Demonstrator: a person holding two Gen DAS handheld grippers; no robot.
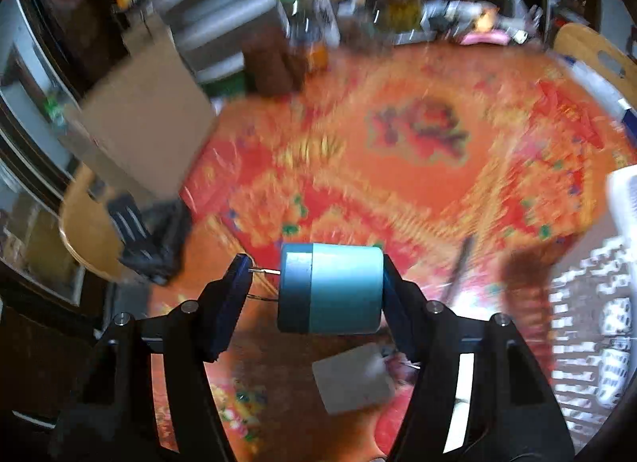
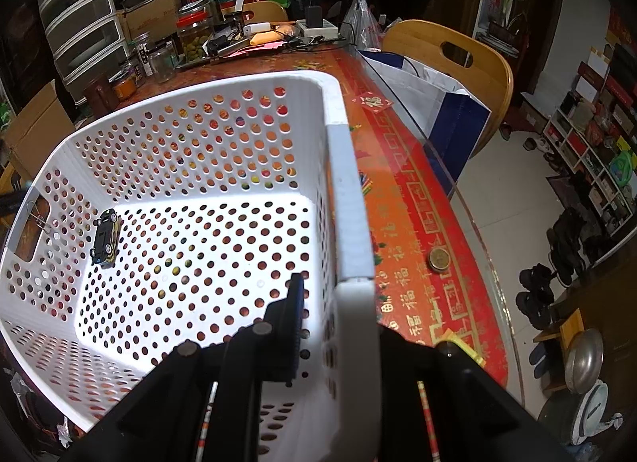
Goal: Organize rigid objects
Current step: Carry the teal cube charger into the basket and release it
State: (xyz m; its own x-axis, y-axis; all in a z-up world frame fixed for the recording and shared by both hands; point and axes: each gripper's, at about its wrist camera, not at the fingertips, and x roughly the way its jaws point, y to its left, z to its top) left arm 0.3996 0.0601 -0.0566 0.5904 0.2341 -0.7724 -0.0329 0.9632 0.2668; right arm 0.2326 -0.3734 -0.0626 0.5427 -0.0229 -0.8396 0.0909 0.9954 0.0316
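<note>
One teal cylinder (image 1: 330,288) sits clamped in the left gripper (image 1: 314,286); the right gripper (image 2: 338,326) pinches the basket (image 2: 346,191) holding one toy car (image 2: 105,238).

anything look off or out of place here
Mostly the toy car in the white basket: it lies tipped on its side against the left wall, not on its wheels. A binder clip hangs on that wall's handle cutout, and a coin sits loose on the tablecloth.

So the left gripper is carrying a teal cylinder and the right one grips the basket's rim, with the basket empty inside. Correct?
Not quite: the white basket is not empty. The right wrist view shows a small black toy car lying on its floor near the left wall. The rest holds: the left gripper has its jaws shut on the teal cylinder, and the right gripper clamps the rim.
</note>
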